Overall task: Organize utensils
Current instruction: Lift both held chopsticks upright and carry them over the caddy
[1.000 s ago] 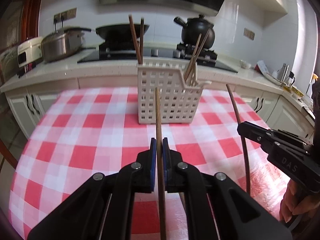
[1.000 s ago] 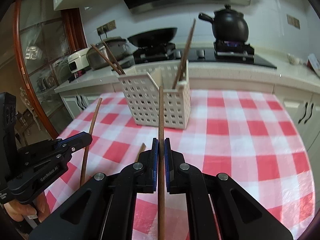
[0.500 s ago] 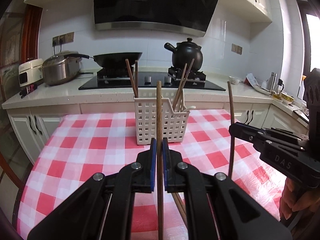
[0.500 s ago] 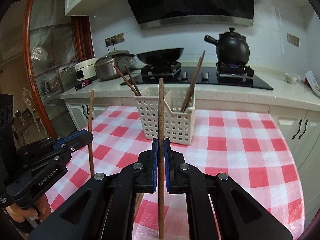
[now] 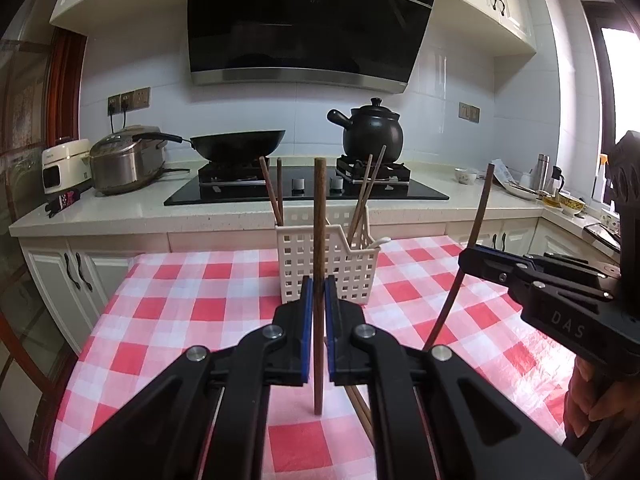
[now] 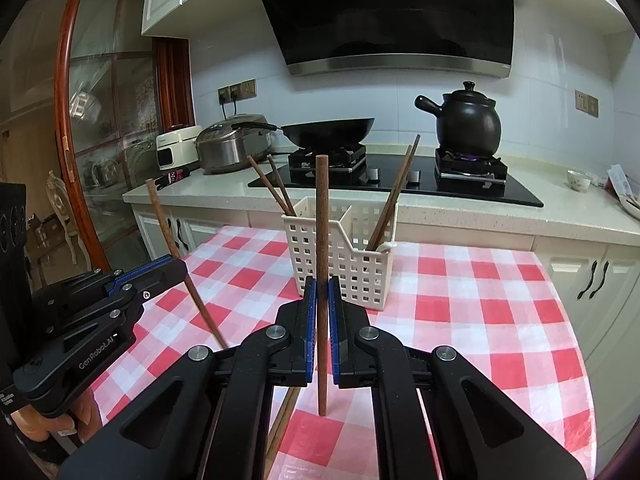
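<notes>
White slotted basket (image 5: 328,264) holds chopstick pairs (image 5: 273,192) both ends; each tool clamped on one chopstick (image 5: 319,240).

- The left gripper (image 5: 316,296) points forward and slightly downward, its jaws clamped on a brown chopstick (image 5: 319,240) that stands upright between the blue pads.
- The right gripper (image 6: 322,300) is tilted the same way, jaws closed on a second upright chopstick (image 6: 322,216).
- The two grippers sit side by side, well apart.
- Fingers (image 5: 592,408) of the person's right hand wrap its handle; fingers (image 6: 48,424) of the left hand wrap the other.
</notes>
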Tool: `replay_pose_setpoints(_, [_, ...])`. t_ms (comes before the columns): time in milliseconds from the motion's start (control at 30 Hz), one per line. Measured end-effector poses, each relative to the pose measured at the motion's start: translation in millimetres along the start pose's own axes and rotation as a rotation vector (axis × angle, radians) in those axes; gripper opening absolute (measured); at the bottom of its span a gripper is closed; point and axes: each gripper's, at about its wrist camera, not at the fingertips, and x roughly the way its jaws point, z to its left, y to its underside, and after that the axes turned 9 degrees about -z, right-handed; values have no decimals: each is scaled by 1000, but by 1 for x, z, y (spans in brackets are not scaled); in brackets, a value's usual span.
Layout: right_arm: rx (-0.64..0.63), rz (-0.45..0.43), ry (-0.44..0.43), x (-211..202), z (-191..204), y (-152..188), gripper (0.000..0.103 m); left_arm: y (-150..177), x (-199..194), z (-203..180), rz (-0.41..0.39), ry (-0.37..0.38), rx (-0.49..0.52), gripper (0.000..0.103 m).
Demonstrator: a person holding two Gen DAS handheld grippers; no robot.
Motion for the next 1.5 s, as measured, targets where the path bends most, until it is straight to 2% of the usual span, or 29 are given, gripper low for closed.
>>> replay_pose_setpoints(367, [-28, -41, 5, 2, 0, -21, 6, -30, 7, 5, -55, -3, 21, 6])
replay_pose_setpoints(667, [-63, -107, 13, 4, -1, -57, 6, -70, 15, 3, -121, 10, 39, 6])
replay_pose_setpoints(867, [-93, -145, 9, 15, -1, -87, 6, -105, 34, 5, -156, 23, 15, 6])
replay_pose_setpoints(1267, [-101, -195, 4, 64, -14, -143, 6, -181, 84, 12, -246, 22, -13, 6])
replay_pose_setpoints(1500, [-100, -196, -1, 103, -25, -152, 6, -198, 127, 23, -245, 26, -36, 6])
